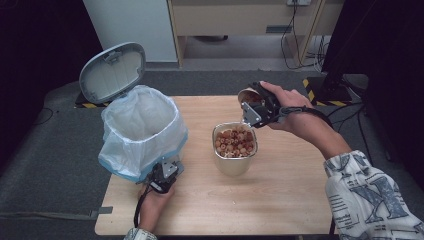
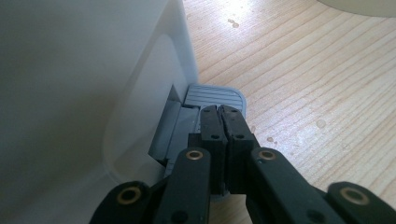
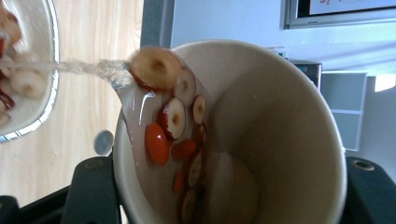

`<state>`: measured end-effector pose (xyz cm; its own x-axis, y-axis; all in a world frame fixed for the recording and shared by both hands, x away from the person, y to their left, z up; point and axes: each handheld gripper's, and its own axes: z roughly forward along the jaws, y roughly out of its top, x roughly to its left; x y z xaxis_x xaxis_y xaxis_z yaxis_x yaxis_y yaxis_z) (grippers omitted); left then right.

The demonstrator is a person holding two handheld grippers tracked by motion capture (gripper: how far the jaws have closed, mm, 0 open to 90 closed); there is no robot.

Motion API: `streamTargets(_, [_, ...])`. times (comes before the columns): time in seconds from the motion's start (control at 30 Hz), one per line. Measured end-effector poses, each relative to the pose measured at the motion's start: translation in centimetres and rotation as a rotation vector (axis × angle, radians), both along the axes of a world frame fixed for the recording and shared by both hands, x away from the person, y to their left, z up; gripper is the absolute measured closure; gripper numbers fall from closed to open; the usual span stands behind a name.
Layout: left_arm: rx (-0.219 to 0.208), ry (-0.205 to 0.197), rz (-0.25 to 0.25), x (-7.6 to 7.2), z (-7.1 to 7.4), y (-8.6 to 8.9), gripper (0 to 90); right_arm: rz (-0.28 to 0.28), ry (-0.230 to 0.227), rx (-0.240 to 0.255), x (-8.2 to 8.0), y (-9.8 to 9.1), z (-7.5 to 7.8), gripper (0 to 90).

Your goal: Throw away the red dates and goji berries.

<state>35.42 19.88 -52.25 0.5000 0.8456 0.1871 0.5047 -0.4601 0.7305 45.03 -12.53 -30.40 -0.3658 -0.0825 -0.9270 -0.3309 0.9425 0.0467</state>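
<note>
Left of frame in the high view: white pedal bin (image 1: 142,132) lined with a clear bag, its grey lid (image 1: 113,73) standing open at upper left; bin rests on the wooden surface (image 1: 280,200); at the bin's lower right foot, the left tongs (image 1: 162,176) sit low against its base, a hand behind them at the bottom edge; left gripper view shows these tongs (image 2: 220,112) pressed together with nothing between them, tips resting on the ribbed grey pedal (image 2: 215,97) beside the bin's white wall (image 2: 84,93).

Centre of frame: metal container (image 1: 235,149) on the surface, full of sliced red dates and pale pieces.

Right of centre, above the container: right tongs (image 1: 256,107) clamped narrow on a paper cup (image 1: 248,96), cup tipped toward the container; right gripper view shows the cup (image 3: 280,130) on its side between the jaws, liquid and date slices (image 3: 173,119) running over its rim at left toward the container (image 3: 28,70) at the upper left edge; patterned sleeve (image 1: 372,200) at lower right of the high view.
</note>
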Motion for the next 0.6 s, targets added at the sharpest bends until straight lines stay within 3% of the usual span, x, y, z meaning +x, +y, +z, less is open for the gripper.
streamTargets(0.17, [0.000,0.000,-0.001,0.01,0.00,0.02,87.7,-0.003,-0.020,-0.032,0.03,0.01,-0.01,35.7])
streamTargets(0.6, [0.001,0.000,-0.002,0.01,0.01,0.01,87.7,0.002,-0.023,-0.028,-0.06,0.18,-0.06,35.7])
